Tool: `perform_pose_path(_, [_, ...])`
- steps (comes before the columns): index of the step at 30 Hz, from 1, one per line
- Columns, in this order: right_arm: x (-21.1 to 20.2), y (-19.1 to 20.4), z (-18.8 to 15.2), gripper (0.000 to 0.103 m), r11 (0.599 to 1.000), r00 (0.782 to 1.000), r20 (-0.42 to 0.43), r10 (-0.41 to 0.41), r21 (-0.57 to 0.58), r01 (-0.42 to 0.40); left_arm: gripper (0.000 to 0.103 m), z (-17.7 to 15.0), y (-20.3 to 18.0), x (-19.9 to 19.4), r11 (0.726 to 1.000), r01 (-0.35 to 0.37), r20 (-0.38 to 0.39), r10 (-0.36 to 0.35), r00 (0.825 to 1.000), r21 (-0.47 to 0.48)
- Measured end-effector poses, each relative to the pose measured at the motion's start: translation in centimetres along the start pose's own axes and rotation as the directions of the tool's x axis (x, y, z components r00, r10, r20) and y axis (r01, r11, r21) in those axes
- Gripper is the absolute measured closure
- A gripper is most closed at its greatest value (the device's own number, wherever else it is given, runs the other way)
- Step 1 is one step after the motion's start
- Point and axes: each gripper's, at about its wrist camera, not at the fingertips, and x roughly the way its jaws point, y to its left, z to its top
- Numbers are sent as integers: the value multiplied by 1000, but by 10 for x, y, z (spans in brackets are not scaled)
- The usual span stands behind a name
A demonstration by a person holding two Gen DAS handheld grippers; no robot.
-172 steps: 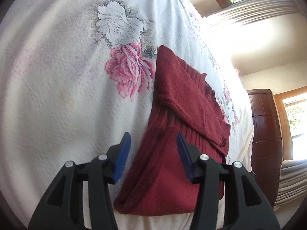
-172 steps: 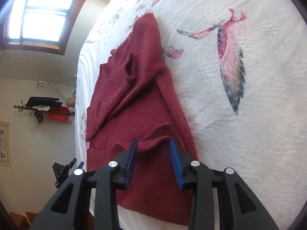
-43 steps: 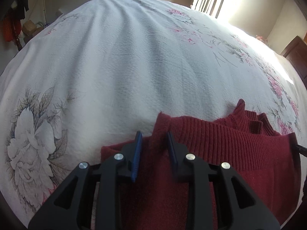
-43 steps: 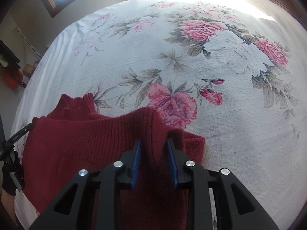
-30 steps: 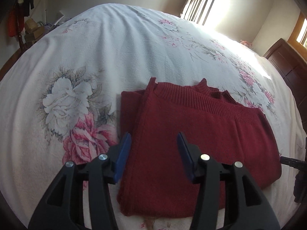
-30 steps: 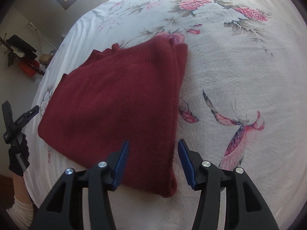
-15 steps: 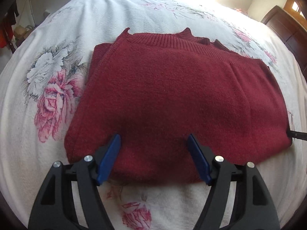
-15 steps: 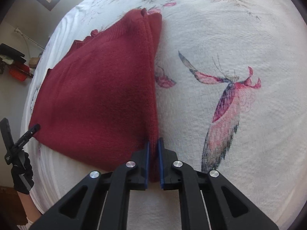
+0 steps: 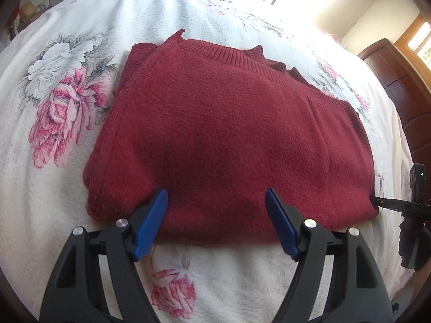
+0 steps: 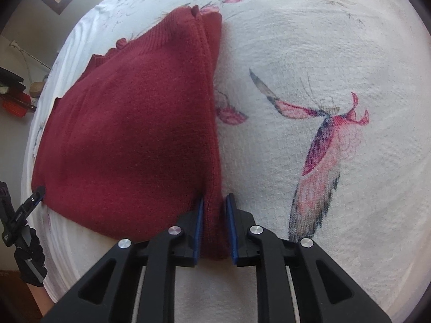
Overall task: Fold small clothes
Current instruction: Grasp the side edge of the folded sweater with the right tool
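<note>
Fingers of the right gripper (image 10: 214, 210) stand close together around the near right corner of the folded red sweater (image 10: 129, 134), the thick fold edge pinched between the blue pads. The left gripper (image 9: 215, 207) is spread wide at the sweater's near edge, its blue pads resting against the knit without clamping any of it. The sweater (image 9: 229, 134) lies flat as a rough rectangle on a white bedspread (image 9: 67, 188) printed with pink and grey flowers, its ribbed hem along the far side. In the right wrist view a printed pink bird (image 10: 323, 140) sits on the bedspread (image 10: 350, 53) to the right of the sweater.
</note>
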Motion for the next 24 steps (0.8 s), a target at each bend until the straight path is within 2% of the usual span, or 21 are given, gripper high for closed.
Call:
perform_pose_path(2, [-17,-3,3,70,997,996,51,70,41,-72,29,1,0,0,1000,2,-1,-2,1000,0])
perform_pose_path(4, [-29,-6,11,35,990,988,96,121,68,-128,29,2,1,0,1000,11,0,-11,1000,-18])
perform_pose_path(8, [-25,-9,25,34,989,990,84,111,84,-118,28,2,0,-2,1000,9,0,-9,1000,-10])
perform_pose_path(12, [-10,-19,29,34,972,979,57,194,127,-200,27,1,2,-4,999,23,1,-23,1000,-22])
perform_pose_path(17, [4,-23,29,36,963,973,58,225,140,-231,24,2,2,-3,999,26,0,-26,1000,-27])
perform_pose_path(20, [10,-24,30,44,950,961,64,268,149,-274,23,2,0,-1,1000,18,-1,-18,1000,-20])
perform_pose_path(22, [17,-25,31,53,930,945,55,322,170,-327,22,2,-2,0,1000,12,0,-12,1000,-14])
perform_pose_path(24, [23,-25,32,58,925,943,54,330,179,-334,22,2,-3,2,1000,9,0,-9,1000,-9])
